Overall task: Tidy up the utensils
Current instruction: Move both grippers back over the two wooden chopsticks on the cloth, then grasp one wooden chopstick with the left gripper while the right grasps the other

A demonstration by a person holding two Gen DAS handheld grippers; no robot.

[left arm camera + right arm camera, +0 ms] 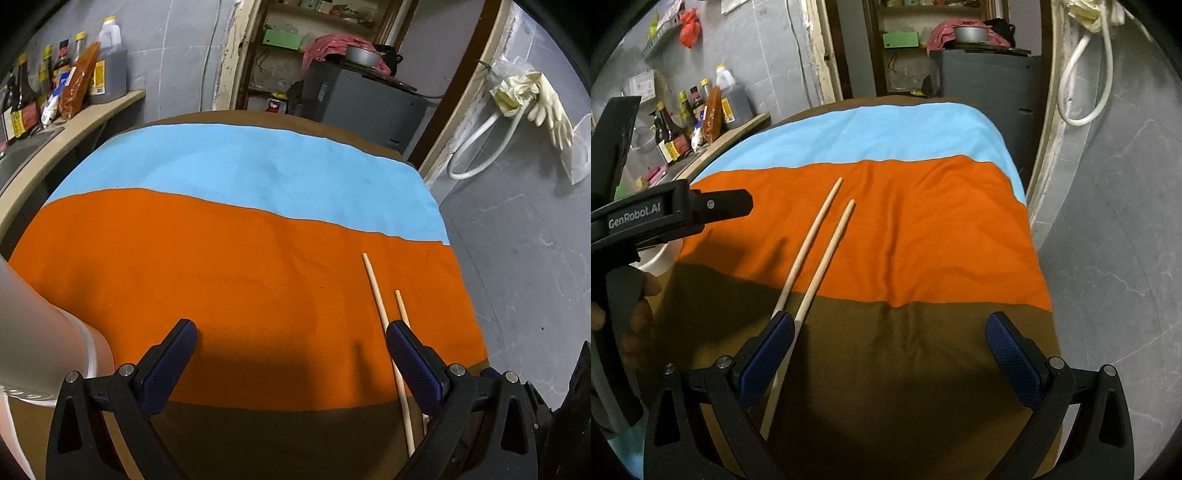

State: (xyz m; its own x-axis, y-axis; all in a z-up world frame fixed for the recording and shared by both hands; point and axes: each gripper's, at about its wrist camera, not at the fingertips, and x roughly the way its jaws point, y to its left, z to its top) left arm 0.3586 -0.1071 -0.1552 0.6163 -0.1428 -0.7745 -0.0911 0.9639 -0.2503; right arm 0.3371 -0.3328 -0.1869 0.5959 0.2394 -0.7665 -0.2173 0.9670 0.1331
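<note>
Two pale wooden chopsticks [820, 251] lie side by side on the striped cloth, pointing away across the orange band. In the left wrist view the same chopsticks [380, 310] run under my right finger. My left gripper [291, 332] hovers open over the orange band, holding nothing, with the chopsticks at its right side. My right gripper [890, 325] is open too, above the brown band; its left finger overlaps the near ends of the chopsticks. The left gripper's black body [665, 214] shows at the left of the right wrist view.
The table is covered by a cloth [240, 166] with blue, orange and brown bands. A counter with sauce bottles [70, 77] stands at the left. A grey cabinet [362, 96] sits behind the table, and rubber gloves [535, 99] with a hose hang on the right wall. A white container [661, 258] is at the table's left.
</note>
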